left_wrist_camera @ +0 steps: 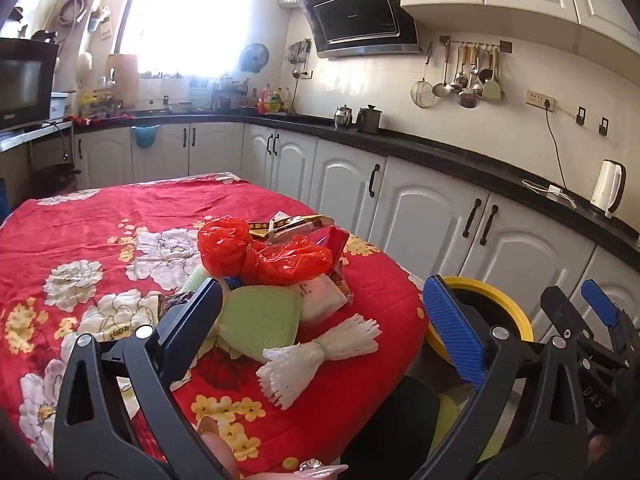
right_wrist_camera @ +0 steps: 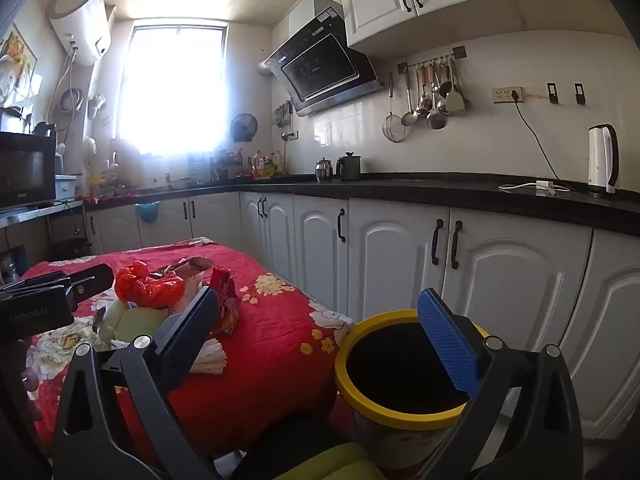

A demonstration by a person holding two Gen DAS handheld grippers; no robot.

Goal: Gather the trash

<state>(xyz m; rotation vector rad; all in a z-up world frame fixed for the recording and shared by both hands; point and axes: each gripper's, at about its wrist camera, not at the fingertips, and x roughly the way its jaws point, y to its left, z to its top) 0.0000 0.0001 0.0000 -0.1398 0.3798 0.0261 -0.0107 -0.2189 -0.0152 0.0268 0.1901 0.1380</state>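
Observation:
A trash pile sits on the red floral tablecloth: a crumpled red plastic bag, a green sponge, a white foam net sleeve, white packets and snack wrappers. My left gripper is open and empty, hovering above the pile's near side. A yellow-rimmed bin stands off the table's right edge. My right gripper is open and empty, above the gap between table and bin; it also shows in the left wrist view. The pile also shows in the right wrist view.
White kitchen cabinets with a black counter run along the right. A white kettle stands on the counter. A microwave is at the far left. A yellow-green seat lies below the bin.

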